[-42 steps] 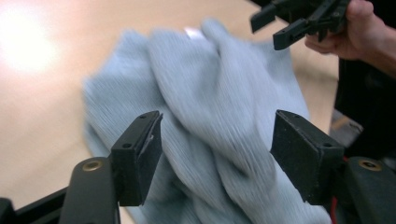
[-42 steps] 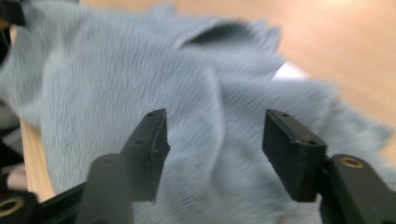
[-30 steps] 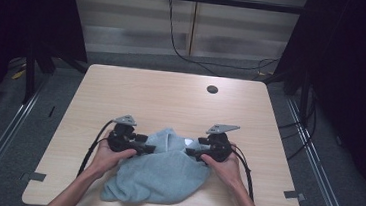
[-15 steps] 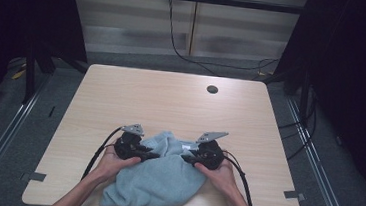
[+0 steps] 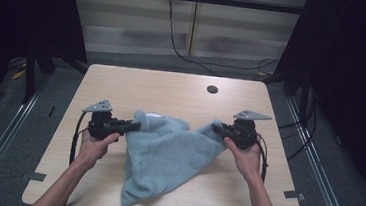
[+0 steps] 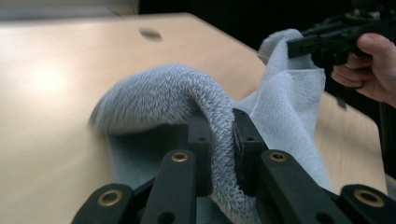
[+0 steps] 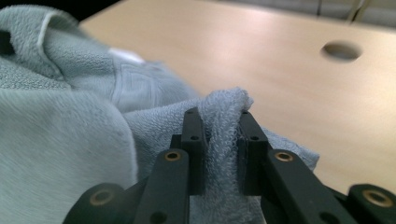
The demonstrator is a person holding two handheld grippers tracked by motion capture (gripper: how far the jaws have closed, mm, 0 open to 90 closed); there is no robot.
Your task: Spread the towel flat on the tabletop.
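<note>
A pale blue-grey towel (image 5: 166, 157) lies rumpled on the wooden table (image 5: 172, 89), its top edge pulled out between my two hands. My left gripper (image 5: 136, 125) is shut on the towel's left upper corner, and in the left gripper view a fold of towel (image 6: 187, 93) is pinched between the black jaws of the left gripper (image 6: 223, 140). My right gripper (image 5: 215, 128) is shut on the right upper corner. In the right gripper view the terry edge of the towel (image 7: 70, 140) bunches up between the jaws of the right gripper (image 7: 219, 126). The towel's lower end trails to the table's near edge.
A round cable hole (image 5: 212, 89) sits near the table's far right. Cables (image 5: 75, 138) trail from both grippers toward the near edge. Dark floor and metal rails surround the table. In the left gripper view the person's other hand (image 6: 369, 65) appears at the upper right.
Both grippers have moved apart, left going left and right going right, each holding a corner. The towel has been stretched out and its top edge lifted between them.
</note>
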